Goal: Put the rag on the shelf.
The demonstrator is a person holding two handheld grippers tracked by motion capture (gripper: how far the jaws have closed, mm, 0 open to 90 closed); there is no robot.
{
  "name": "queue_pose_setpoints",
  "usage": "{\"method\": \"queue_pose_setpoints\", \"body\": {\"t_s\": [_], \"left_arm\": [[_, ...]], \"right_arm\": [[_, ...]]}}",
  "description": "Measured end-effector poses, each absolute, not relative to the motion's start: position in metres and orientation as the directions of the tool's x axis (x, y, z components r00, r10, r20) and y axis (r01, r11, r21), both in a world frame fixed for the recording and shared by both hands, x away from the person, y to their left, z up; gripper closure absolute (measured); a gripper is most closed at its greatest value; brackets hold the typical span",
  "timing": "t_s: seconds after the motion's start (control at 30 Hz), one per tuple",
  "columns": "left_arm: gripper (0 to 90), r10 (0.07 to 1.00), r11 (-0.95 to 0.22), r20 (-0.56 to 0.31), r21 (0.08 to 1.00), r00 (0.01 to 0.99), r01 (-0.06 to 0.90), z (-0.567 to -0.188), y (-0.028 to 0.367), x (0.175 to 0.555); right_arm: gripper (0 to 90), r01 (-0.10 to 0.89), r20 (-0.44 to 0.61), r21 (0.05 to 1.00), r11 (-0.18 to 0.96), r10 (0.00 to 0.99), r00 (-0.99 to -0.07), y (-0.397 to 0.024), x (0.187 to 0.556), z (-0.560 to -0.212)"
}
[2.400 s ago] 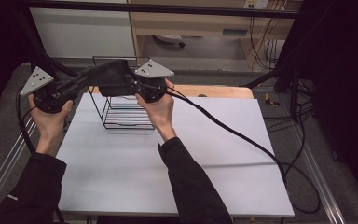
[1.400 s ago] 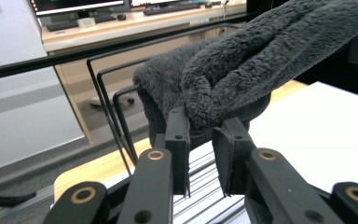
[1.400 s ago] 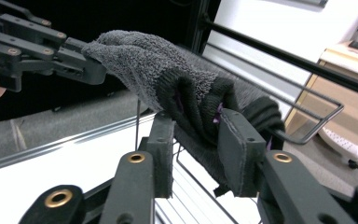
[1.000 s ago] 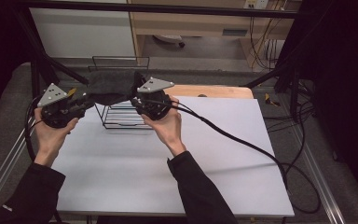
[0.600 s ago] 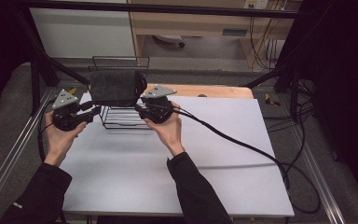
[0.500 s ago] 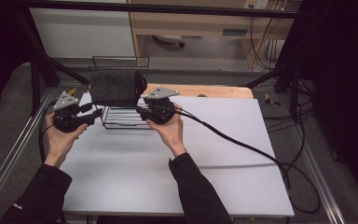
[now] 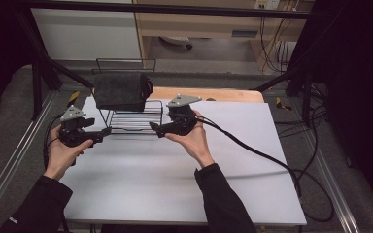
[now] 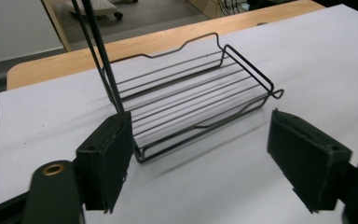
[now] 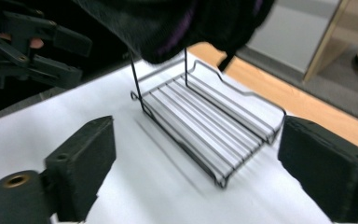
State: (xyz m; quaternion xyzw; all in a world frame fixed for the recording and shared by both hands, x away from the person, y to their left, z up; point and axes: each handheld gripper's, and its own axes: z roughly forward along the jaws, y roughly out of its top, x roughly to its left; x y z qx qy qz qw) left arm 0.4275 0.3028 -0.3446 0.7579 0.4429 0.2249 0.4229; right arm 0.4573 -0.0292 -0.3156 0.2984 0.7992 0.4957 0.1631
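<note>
Item: wire rack (image 7: pixel 135 116), black, two tiers, standing at the far left part of the white desk (image 7: pixel 184 184).
- Upper tier: one dark folded cloth (image 7: pixel 121 91), draped over the top rail and hanging free, no gripper touching it. By the look of it, the draping is done.
- Lower tier: a slatted wire shelf (image 8: pixel 191 100), nothing on it.

Item: left gripper (image 7: pixel 103 132), held low just left of the rack's foot. Its jaws have just been opening and stand spread, with nothing between them.

Item: right gripper (image 7: pixel 156 130), held low just right of the rack. Its jaws have likewise just been opening, stand spread and hold nothing.

Status: cloth placed, both grippers let go. What is left appears to be drawing the hands clear, or fetching a further item for the bare lower shelf.
</note>
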Motion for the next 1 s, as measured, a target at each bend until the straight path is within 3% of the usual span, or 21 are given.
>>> {"method": "queue_pose_setpoints", "body": {"t_s": [0.4, 1.0], "left_arm": [[9.5, 0.838, -0.261, -0.055, 0.834, 0.542, 0.487, -0.353, 0.289, 0.411], [8.6, 0.781, -0.303, -0.063, 0.831, 0.622, 0.466, -0.389, 0.266, 0.377]], "right_arm": [[3.6, 0.368, 0.073, 0.882, 0.294, 0.685, -0.725, -0.081, 0.434, -0.323], [0.6, 0.419, 0.116, 0.866, 0.274, 0.704, -0.701, -0.159, 0.399, -0.361]]}}
